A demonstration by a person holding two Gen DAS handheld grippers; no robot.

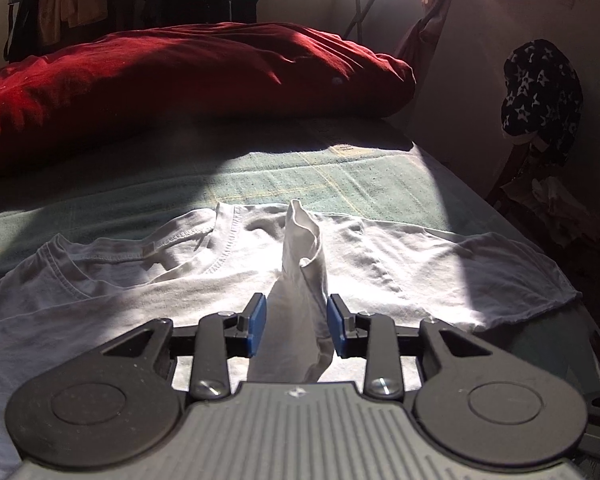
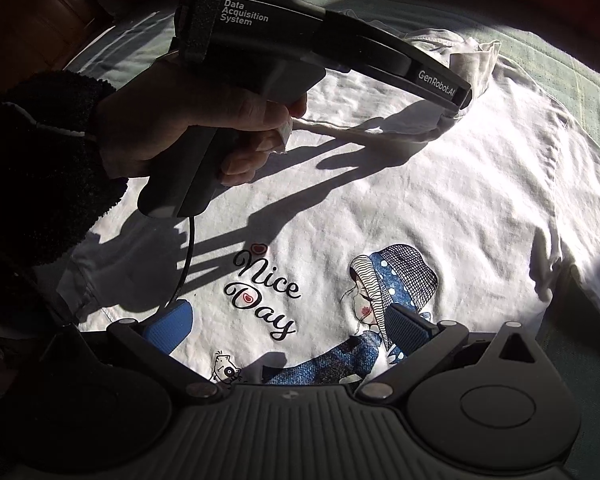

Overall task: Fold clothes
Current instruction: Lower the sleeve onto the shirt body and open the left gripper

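The white T-shirt point(image 2: 380, 184) lies flat on the green bed cover point(image 1: 300, 176). A pinched-up fold point(image 1: 300, 264) stands between the left gripper's point(image 1: 296, 322) parted blue pads, which are not squeezing it. The right gripper point(image 2: 288, 332) hangs wide open above the shirt's print, low in its frame.

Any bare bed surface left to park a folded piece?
Free: the green blanket strip between the white T-shirt and the red pillow. Crowded: the shirt fills the near bed, with the left gripper at its raised fold.
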